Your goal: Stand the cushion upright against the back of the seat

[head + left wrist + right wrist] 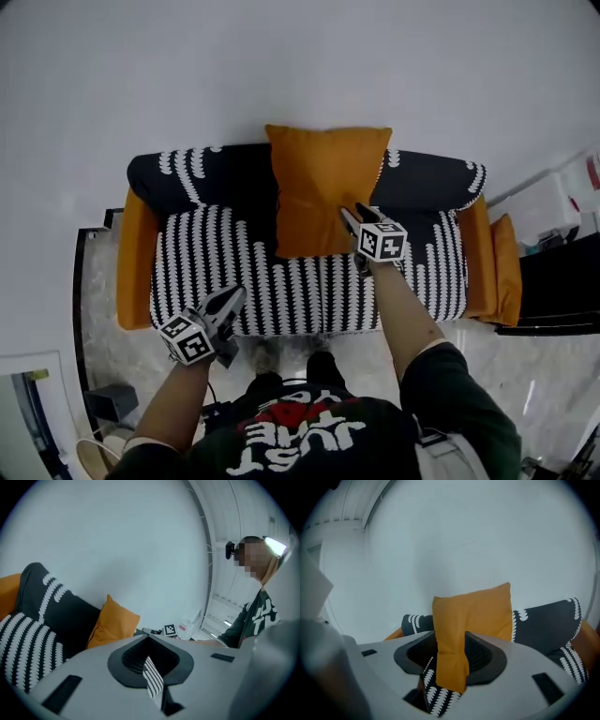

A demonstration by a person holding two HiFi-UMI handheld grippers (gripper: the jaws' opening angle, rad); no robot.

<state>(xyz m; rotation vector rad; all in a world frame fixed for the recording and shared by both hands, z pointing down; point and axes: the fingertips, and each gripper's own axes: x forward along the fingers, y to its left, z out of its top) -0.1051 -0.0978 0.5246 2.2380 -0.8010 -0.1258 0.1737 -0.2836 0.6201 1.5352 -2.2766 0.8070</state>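
Observation:
An orange cushion (323, 187) stands upright at the middle of the black-and-white patterned sofa (206, 253), leaning on its backrest. My right gripper (356, 223) is at the cushion's lower right corner. In the right gripper view its jaws stand apart, and the cushion (487, 611) and a bit of seat show through the gap; the right gripper (451, 667) is open and presses on nothing. My left gripper (228, 302) hovers over the seat's front left part. The left gripper (150, 660) has a narrow gap with only seat pattern behind it. The cushion (115, 623) shows edge-on there.
Orange armrests (138, 258) (506, 267) flank the sofa. A white wall (300, 66) rises right behind the backrest. White furniture (553, 211) stands to the right, and marble floor (94, 309) lies to the left. The person's body (309, 431) is close to the seat's front edge.

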